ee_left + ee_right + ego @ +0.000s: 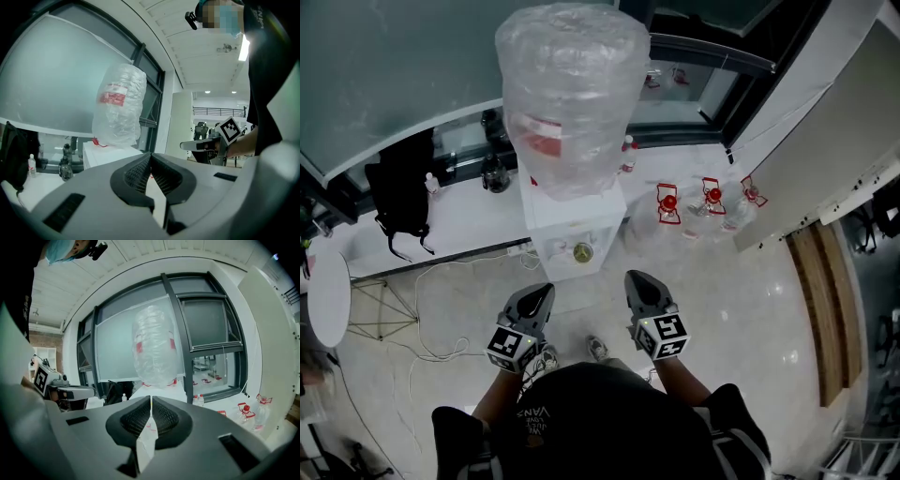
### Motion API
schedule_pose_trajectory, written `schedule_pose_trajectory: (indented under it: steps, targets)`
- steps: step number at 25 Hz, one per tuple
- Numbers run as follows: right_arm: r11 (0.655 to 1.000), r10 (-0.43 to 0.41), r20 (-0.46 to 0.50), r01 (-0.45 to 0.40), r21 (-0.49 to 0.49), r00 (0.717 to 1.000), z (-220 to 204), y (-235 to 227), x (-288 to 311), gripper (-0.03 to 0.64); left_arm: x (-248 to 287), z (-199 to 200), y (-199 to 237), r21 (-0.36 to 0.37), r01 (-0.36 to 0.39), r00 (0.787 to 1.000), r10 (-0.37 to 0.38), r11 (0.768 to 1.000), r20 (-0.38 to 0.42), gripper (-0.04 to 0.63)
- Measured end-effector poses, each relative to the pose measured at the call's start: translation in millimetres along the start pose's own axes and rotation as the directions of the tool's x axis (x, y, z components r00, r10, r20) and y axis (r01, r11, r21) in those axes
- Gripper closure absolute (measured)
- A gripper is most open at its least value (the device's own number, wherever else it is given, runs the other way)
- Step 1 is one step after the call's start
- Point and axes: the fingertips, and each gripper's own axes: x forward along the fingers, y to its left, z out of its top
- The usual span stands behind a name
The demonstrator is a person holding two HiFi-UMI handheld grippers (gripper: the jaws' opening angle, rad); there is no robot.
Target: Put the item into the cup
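Observation:
I stand facing a white water dispenser point(574, 230) topped by a large bottle wrapped in clear plastic point(572, 94). My left gripper point(542, 293) and right gripper point(637, 279) hover side by side over the floor just in front of it, both pointing at it. In the left gripper view the left gripper point(150, 154) has its jaws shut with nothing between them, and the wrapped bottle point(119, 105) rises beyond. The right gripper point(151, 398) is likewise shut and holds nothing, with the bottle point(154, 345) ahead of it. I see no cup and no loose item in any view.
A black backpack point(398, 192) and small bottles sit on the white ledge point(469, 220) under the window. Clear jugs with red handles point(668, 203) lie right of the dispenser. Cables point(441, 281) trail over the floor at left, near a round white table point(328, 295). Wooden slats point(825, 309) run along the right.

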Motion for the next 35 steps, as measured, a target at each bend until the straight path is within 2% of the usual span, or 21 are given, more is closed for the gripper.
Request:
schedule_pose_trajectory:
  steps: [9, 12, 26, 35]
  targets:
    - [1.000, 0.017, 0.006, -0.017, -0.005, 1.000, 9, 1, -24, 0.569, -13, 9, -6, 0.007, -0.036, 0.999, 0.036, 0.999, 0.016, 0.575]
    - [1.000, 0.022, 0.002, -0.022, -0.002, 1.000, 11, 1, -28, 0.569, -14, 9, -9, 0.027, -0.033, 0.999, 0.032, 0.999, 0.011, 0.575]
    - [0.999, 0.044, -0.054, -0.042, 0.029, 0.998, -1, 4, -28, 0.571, -14, 20, -13, 0.024, -0.026, 1.000, 0.026, 0.999, -0.007, 0.577]
    - [0.998, 0.070, -0.076, -0.069, 0.013, 0.995, 1, 11, -21, 0.571, -15, 16, -10, 0.020, -0.025, 0.999, 0.025, 1.000, -0.022, 0.577]
